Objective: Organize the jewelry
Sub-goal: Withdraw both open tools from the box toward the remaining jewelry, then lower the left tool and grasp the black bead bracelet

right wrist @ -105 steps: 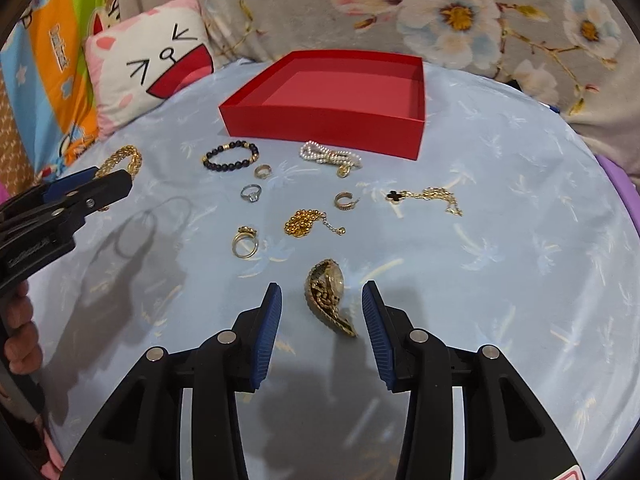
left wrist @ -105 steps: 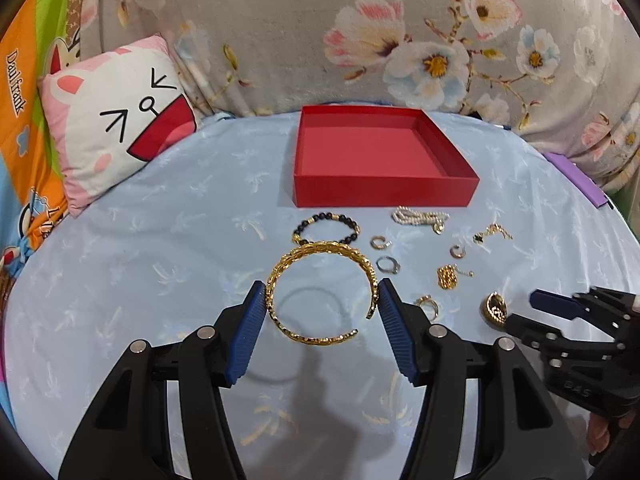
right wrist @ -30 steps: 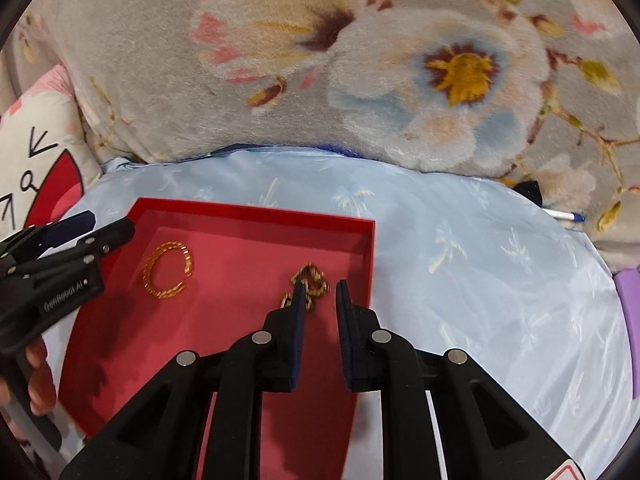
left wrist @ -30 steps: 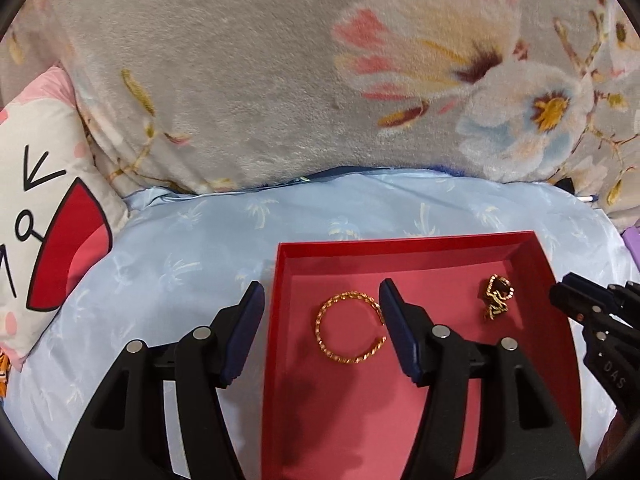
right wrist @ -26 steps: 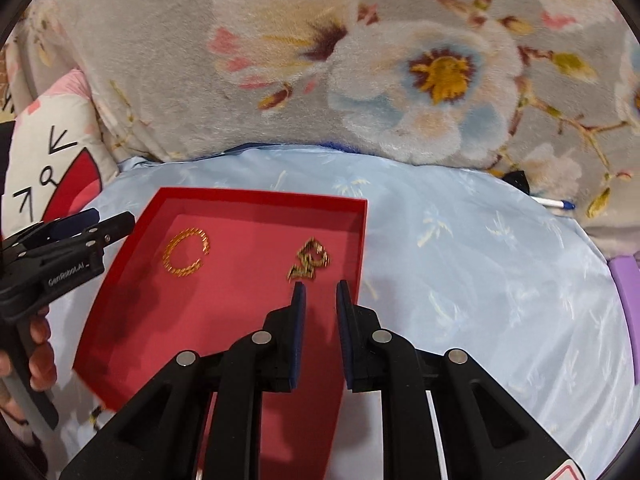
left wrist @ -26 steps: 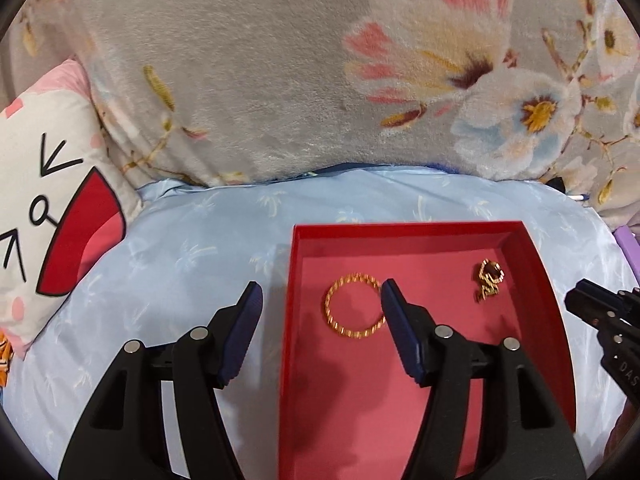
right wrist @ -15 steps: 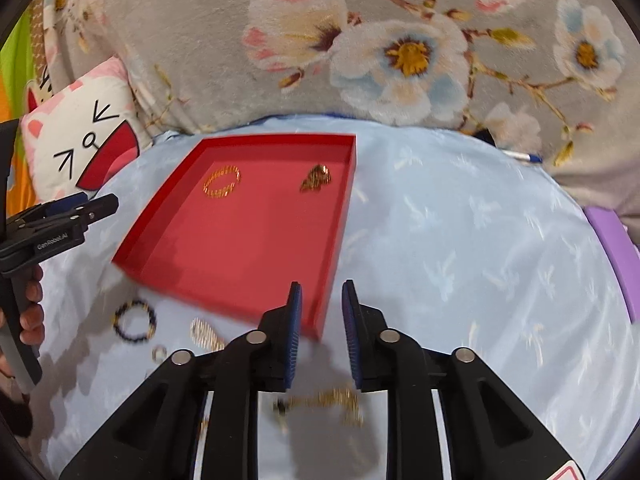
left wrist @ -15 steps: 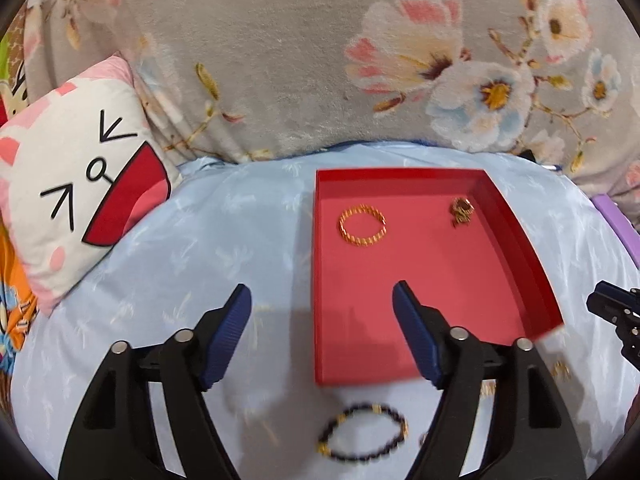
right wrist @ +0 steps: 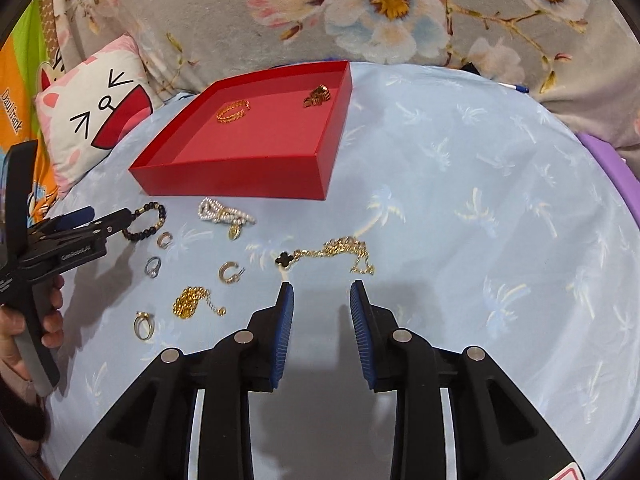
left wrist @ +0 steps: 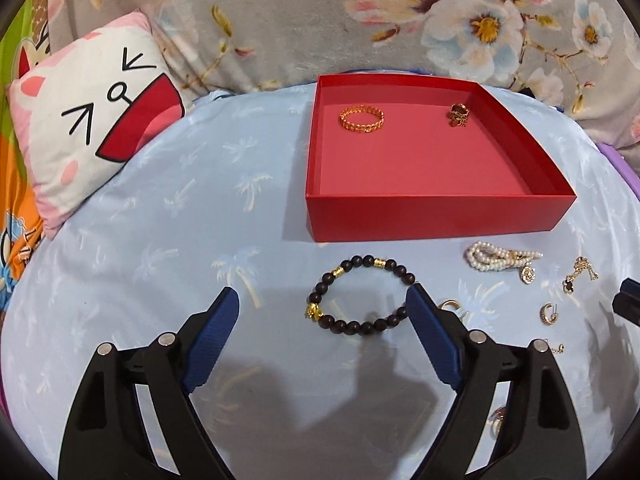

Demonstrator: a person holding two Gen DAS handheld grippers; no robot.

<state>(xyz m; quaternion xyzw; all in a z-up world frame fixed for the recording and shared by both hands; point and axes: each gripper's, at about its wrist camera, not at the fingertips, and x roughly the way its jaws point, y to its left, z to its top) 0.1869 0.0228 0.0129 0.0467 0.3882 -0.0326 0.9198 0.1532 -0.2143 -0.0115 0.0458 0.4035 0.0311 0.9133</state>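
Observation:
A red box on the blue cloth holds a gold bangle and a gold ornate piece. My left gripper is opening, with a black bead bracelet lying on the cloth between its fingers, not pressed by the pads. My right gripper is also opening, its jaws narrow and empty. A gold necklace with a black clover lies just ahead of its tips. In the right wrist view the left gripper hovers by the bead bracelet, left of the box.
A pearl bracelet, a hoop earring, a gold chain bracelet and several rings lie loose in front of the box. A cat-face cushion sits at the left, a floral blanket behind. A hand grips the left handle.
Both grippers have pulled back from over the red box to the loose jewelry in front of it. The bangle and the gold piece stay in the box. Both pairs of jaws have widened.

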